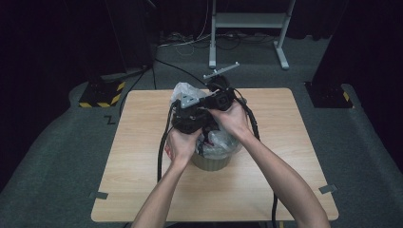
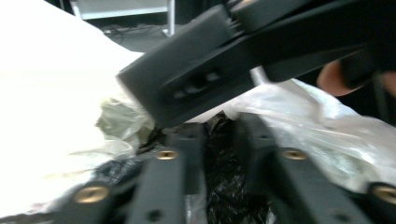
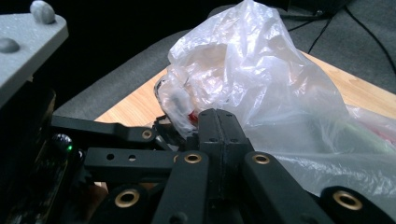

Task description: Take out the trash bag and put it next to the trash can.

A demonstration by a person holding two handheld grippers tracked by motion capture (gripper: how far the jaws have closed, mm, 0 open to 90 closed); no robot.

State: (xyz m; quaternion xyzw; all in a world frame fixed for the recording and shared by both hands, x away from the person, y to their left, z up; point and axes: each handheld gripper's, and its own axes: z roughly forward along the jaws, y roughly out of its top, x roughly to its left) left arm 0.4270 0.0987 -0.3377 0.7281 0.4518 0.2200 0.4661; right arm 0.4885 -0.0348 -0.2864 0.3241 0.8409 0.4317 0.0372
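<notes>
You're working over a small round bin (image 1: 216, 159) near the middle of the wooden table (image 1: 142, 190), and both your hands are bunched right above it, gathering its clear plastic liner bag (image 3: 261, 79). The bag is still seated in the bin, its loose top pulled up into a crumpled peak on the far side, with dark and reddish rubbish showing through the film.

Your right gripper (image 3: 218, 122) has its jaws pressed fully together; the film lies right at their tips, but I can't tell whether any of it is caught between them. Your left gripper (image 2: 219, 135) has its jaws close together with a narrow gap, and dark crumpled material sits in that gap; whether the pads really pinch it I can't tell, as the view is blurred and the other gripper crosses in front.

By my reading you're about midway: the mouth of the bag is drawn up, but it isn't tied or closed, and the bag hasn't been lifted out of the bin yet
</notes>
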